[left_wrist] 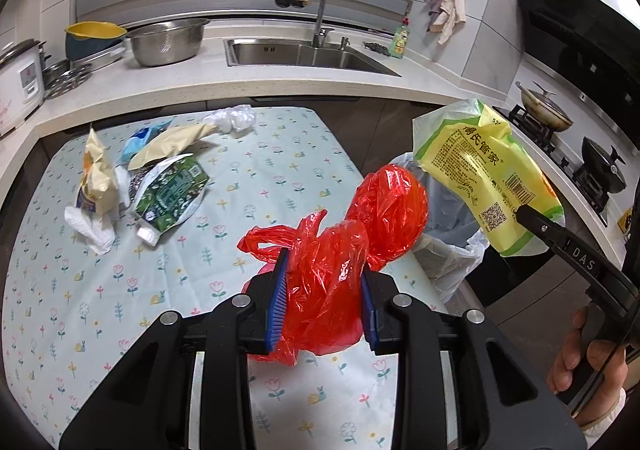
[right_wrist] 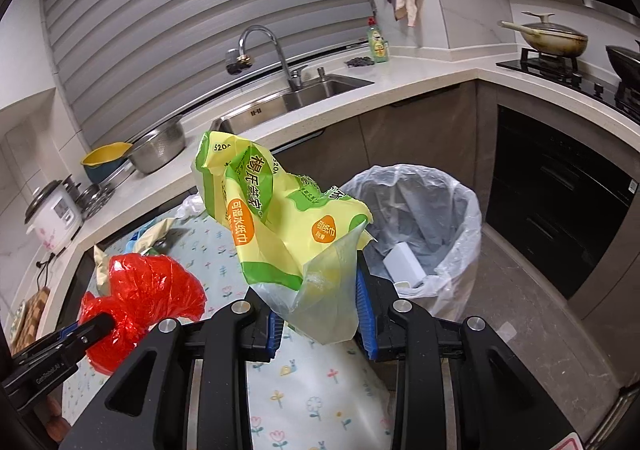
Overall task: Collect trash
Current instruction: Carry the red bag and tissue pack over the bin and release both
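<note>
Left hand-held gripper [left_wrist: 325, 290]: blue pads pinched on a crumpled red plastic bag [left_wrist: 352, 226], which was lifted clear of the surface [left_wrist: 260, 154]. The bag bulged out ahead of the fingertips toward 1 o'clock in the left wrist view, a loose handle loop trailing toward 10 o'clock.

Right hand-held gripper [right_wrist: 320, 310]: pads pinched on the clear lower end of a yellow-green tissue wrapper [right_wrist: 276, 222], the printed part standing up above the fingers. In the left wrist view this wrapper hung at 2 o'clock, above the near edge of the bin.

Trash bin [right_wrist: 460, 186], lined with a clear bag, stood on the floor just beside the right edge of the surface; a white box-like item [right_wrist: 404, 264] lay inside. From the right wrist camera the bin sat at 2 o'clock, just behind the held wrapper.

Still on the floral cloth of the surface, at 10 o'clock in the left wrist view: a green-and-white pouch [left_wrist: 170, 192], a cream-coloured bag [left_wrist: 172, 142], a yellow snack wrapper [left_wrist: 94, 178], crumpled white tissue [left_wrist: 92, 228] and a wad of clear plastic [left_wrist: 232, 118], clustered near each other and well apart from both held items.

A person's hand [left_wrist: 588, 366] gripped the right tool's handle at 4 o'clock.
</note>
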`<state>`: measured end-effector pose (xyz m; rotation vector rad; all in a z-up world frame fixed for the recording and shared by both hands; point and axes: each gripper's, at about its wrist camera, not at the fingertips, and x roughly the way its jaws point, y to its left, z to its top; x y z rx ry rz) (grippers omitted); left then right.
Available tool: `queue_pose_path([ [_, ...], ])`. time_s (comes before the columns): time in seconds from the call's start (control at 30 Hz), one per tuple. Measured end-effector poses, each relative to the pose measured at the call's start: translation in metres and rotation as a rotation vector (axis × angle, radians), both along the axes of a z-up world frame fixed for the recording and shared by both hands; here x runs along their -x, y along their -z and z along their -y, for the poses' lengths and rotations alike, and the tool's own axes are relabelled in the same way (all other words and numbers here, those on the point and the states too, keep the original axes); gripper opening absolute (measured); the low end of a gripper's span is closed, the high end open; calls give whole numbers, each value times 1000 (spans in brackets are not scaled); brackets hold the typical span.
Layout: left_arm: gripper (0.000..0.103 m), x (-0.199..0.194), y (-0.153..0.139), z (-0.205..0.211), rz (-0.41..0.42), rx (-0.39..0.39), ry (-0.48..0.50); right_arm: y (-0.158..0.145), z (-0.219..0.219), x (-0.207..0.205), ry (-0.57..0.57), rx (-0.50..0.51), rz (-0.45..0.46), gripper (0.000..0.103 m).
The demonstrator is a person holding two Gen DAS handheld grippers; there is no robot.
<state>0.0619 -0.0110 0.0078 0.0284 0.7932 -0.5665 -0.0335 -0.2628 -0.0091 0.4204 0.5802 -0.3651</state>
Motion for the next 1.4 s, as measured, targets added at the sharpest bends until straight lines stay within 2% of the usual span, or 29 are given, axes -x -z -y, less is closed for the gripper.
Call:
queue_pose_path([
  [0.47, 30, -2, -4, 72, 19, -25, 99, 24, 51, 10, 99, -29, -33, 29],
  [1.1, 30, -36, 15, 151, -16, -52, 147, 60, 100, -23, 128, -80, -93, 30],
  [1.4, 30, -49, 23, 169, -30, -65, 150, 70, 108, -36, 134, -82, -107, 36],
])
